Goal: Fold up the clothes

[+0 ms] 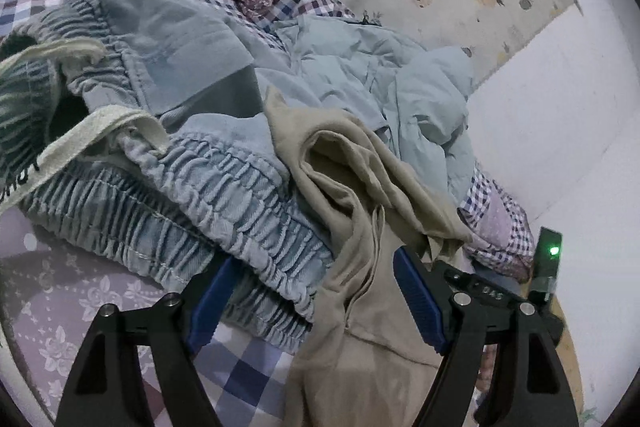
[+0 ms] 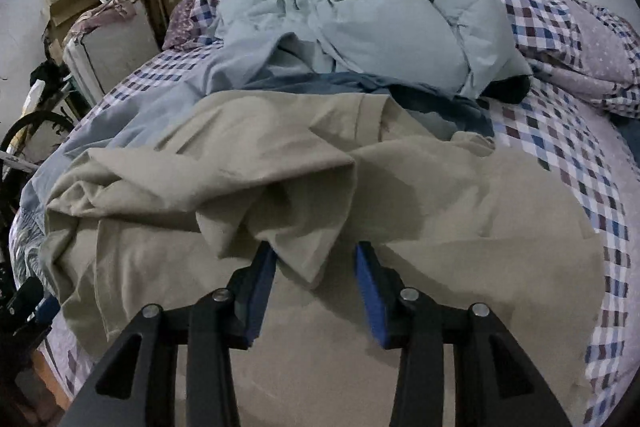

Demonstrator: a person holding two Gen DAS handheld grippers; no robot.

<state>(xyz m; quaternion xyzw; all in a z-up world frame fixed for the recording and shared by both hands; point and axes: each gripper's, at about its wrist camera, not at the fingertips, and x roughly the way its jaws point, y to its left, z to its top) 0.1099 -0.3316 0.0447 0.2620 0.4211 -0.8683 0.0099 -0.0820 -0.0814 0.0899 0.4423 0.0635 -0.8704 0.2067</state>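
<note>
beige garment [image 2: 280, 163]: lying crumpled on the bed [image 2: 560, 147], no fold being seen yet.
left tool [image 1: 316, 299]: being held apart, unclamped.
right tool [image 2: 316, 283]: being held apart over cloth.

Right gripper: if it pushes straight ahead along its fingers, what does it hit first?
Most likely the beige garment: the right gripper is open, with a bunched fold of it already hanging between the blue fingers. The pale blue duvet lies well beyond.

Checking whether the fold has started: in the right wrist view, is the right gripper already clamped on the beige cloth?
No, the right gripper stands open, a corner of the beige cloth lying loose between its blue pads.
</note>
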